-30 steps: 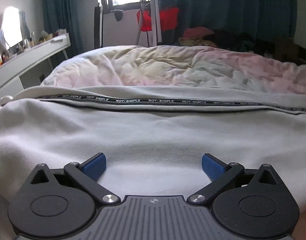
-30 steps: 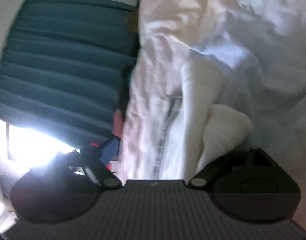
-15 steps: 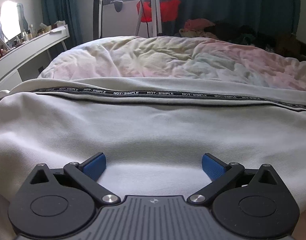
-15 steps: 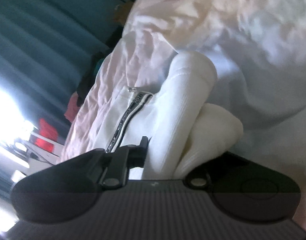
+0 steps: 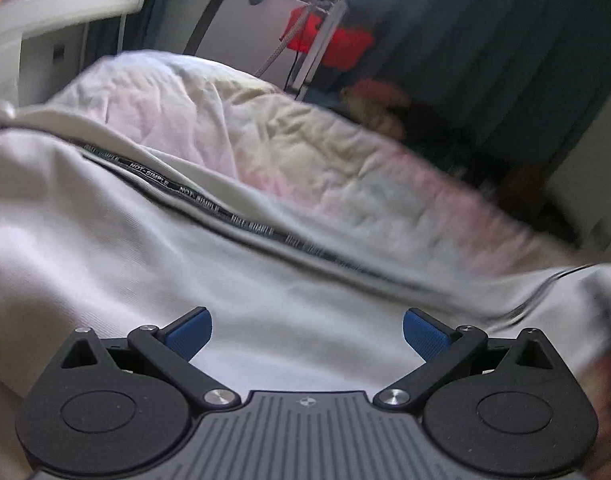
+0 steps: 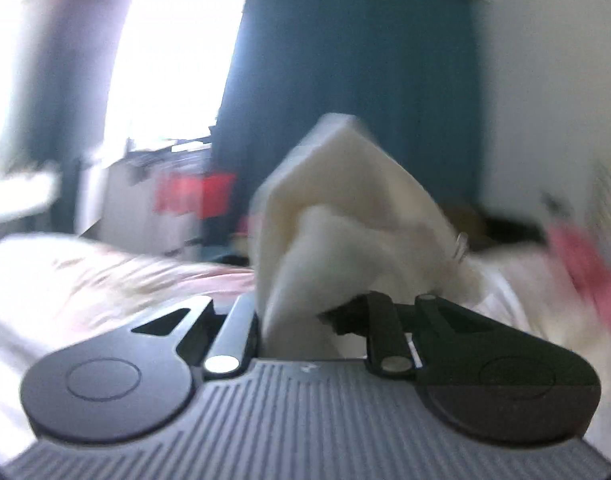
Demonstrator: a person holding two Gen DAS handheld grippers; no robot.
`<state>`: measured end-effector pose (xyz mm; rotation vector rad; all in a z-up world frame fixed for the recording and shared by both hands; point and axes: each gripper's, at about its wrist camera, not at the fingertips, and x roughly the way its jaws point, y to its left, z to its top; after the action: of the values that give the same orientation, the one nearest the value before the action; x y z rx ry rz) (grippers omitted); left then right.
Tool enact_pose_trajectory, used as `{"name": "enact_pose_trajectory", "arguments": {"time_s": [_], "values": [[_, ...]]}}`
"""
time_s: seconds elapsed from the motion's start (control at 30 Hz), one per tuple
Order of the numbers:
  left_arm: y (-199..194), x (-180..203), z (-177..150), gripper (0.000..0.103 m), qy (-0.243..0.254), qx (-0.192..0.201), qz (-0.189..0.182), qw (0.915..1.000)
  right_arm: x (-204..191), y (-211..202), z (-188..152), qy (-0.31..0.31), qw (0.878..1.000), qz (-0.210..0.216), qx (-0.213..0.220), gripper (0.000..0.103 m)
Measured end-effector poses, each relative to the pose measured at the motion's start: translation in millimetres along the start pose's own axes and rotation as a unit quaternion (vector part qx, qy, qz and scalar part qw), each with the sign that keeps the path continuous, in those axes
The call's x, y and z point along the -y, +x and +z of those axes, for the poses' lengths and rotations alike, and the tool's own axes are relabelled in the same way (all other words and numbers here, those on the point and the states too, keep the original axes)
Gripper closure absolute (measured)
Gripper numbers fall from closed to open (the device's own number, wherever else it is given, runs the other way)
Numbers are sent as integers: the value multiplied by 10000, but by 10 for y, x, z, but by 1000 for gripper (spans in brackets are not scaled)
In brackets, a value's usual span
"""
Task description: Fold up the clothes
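Note:
A cream-white zip garment (image 5: 153,240) lies spread over the bed, its black zipper tape (image 5: 209,204) printed NOT-SIMPLE running across the left wrist view. My left gripper (image 5: 307,334) rests low on the cloth, open, blue pads (image 5: 187,330) wide apart with only flat fabric between them. In the right wrist view my right gripper (image 6: 311,312) is shut on a bunched fold of the same cream cloth (image 6: 345,216), which stands up in a peak above the fingers. Its fingertips are hidden by the cloth.
A crumpled pastel quilt (image 5: 305,136) covers the bed behind the garment. Dark teal curtains (image 5: 485,40) hang at the back, with a stand and red item (image 5: 337,40) by the bright window. A white shelf (image 5: 57,12) runs along the left wall.
The right gripper closed on the cloth fold and swung upright, lifting it. The left gripper's view has tilted and shifted, the zipper now running diagonally; its jaws stayed open.

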<state>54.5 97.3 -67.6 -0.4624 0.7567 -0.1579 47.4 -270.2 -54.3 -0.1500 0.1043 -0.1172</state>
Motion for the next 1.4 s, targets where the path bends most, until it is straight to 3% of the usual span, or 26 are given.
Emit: {"name": "enact_pose_trajectory", "arguments": {"time_s": [0.1,0.2,0.3,0.47,0.6,0.7,0.77,0.8,0.9,1.03,1.1,1.17,1.23,1.27,1.33,1.4], "values": [[-113,-194,124,0,-592,80,-399,9974,-721,-139,-201,-1203,9889,860,-116,85],[-11,-330,126,0,-959,-154,-544,9938,-1230,-202,-640,-2157,9590,1738,-598,85],[148,-385,80,3,-1120,-417,-581,9911,-1370,-227,-1003,-2681,9365,2068,-909,86],[239,-305,88,3,-906,-374,-495,9940,-1160,-180,-917,-2230,9423,2280,-1017,84],[208,-246,47,5,-732,-322,-578,9951,-1172,-327,-790,-2201,9363,2459,-1200,80],[164,-209,-9,8,-590,-355,-719,9950,-1119,-447,-514,-1464,9315,2811,-1788,61],[167,-176,-49,12,-492,-402,-785,9949,-911,-483,-382,-549,9195,3245,-2149,31],[186,-156,-71,14,-446,-443,-805,9948,-807,-507,-328,-73,9111,3446,-2261,27],[269,-107,-131,29,-339,-568,-754,9950,-659,-434,-314,327,9233,3089,-2258,26],[391,-44,-209,33,-208,-737,-642,9950,-468,-331,-301,821,9369,2564,-2230,27],[452,-13,-248,37,-142,-821,-586,9948,-372,-280,-294,1066,9418,2296,-2211,40],[499,12,-282,47,-101,-893,-540,9945,-276,-229,-288,1310,9454,2025,-2190,67],[471,2,-292,70,-190,-901,-552,9942,-222,-123,-333,1460,9482,1719,-2238,79],[456,-3,-297,71,-235,-905,-558,9940,-221,-52,-381,1483,9480,1587,-2326,80],[427,-13,-307,85,-324,-913,-570,9937,-211,87,-476,1567,9436,1396,-2560,80],[399,-24,-317,87,-413,-921,-582,9932,-175,134,-566,1644,9402,1282,-2692,81]]}}
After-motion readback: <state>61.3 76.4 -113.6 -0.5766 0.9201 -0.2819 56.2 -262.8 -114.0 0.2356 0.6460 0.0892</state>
